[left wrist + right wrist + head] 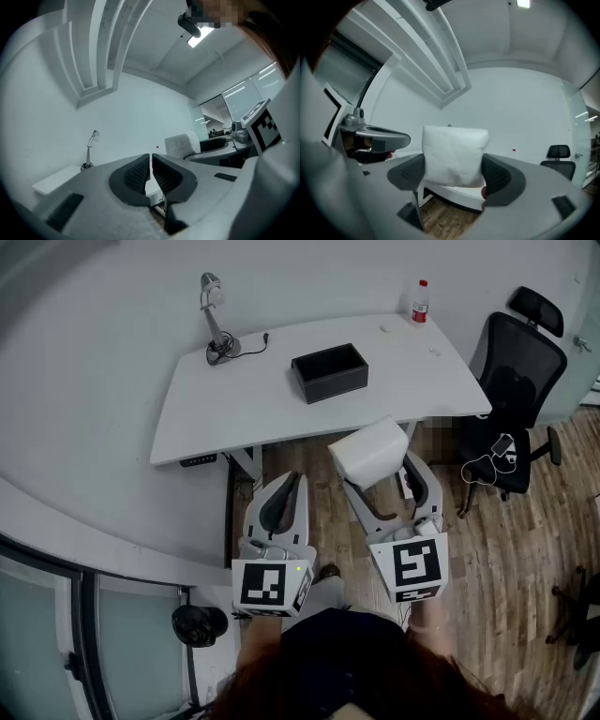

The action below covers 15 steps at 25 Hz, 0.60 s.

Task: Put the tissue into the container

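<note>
A white tissue pack (369, 452) (453, 156) is clamped between the wide-spread jaws of my right gripper (380, 470) (454, 173), held in the air just in front of the desk's near edge. The black open container (329, 372) stands on the white desk (225, 409), beyond and slightly left of the pack. My left gripper (281, 498) (151, 174) hangs lower left of the right one, in front of the desk, its jaws pressed together with nothing between them.
A desk lamp (216, 320) with its cable stands at the desk's back left, a bottle with a red cap (420, 302) at the back right. A black office chair (511, 395) is to the right on the wooden floor. A curved white wall lies to the left.
</note>
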Available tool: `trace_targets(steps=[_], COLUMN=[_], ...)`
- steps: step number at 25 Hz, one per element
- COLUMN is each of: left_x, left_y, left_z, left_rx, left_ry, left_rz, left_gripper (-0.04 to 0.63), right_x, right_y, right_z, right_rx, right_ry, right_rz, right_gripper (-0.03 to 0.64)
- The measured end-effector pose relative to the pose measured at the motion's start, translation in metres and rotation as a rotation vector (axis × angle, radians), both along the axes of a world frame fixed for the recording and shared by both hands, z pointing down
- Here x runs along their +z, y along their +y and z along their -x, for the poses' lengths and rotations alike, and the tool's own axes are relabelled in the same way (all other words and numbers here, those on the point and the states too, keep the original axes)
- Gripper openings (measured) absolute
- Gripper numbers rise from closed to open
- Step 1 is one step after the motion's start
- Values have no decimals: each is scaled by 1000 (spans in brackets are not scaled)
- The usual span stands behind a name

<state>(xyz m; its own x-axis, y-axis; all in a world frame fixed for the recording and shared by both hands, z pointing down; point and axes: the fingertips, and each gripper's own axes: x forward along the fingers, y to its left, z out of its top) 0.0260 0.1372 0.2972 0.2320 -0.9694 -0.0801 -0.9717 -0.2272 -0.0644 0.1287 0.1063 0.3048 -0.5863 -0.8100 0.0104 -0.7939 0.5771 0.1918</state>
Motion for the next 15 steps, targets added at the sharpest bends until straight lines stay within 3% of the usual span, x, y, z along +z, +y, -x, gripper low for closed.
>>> trace_targets(steps=[8,15], left_x=[10,13], left_y=[-12,-30], left_z=[8,18], left_rx=[9,2], left_ry=[-28,0], left_rz=[-17,7], left_gripper=[38,38], right_x=[3,16], right_y=[-11,-32], right_z=[4,19], right_rx=[-14,-34], right_ry=[-2,38], right_rz=[6,48], right_gripper=[391,391])
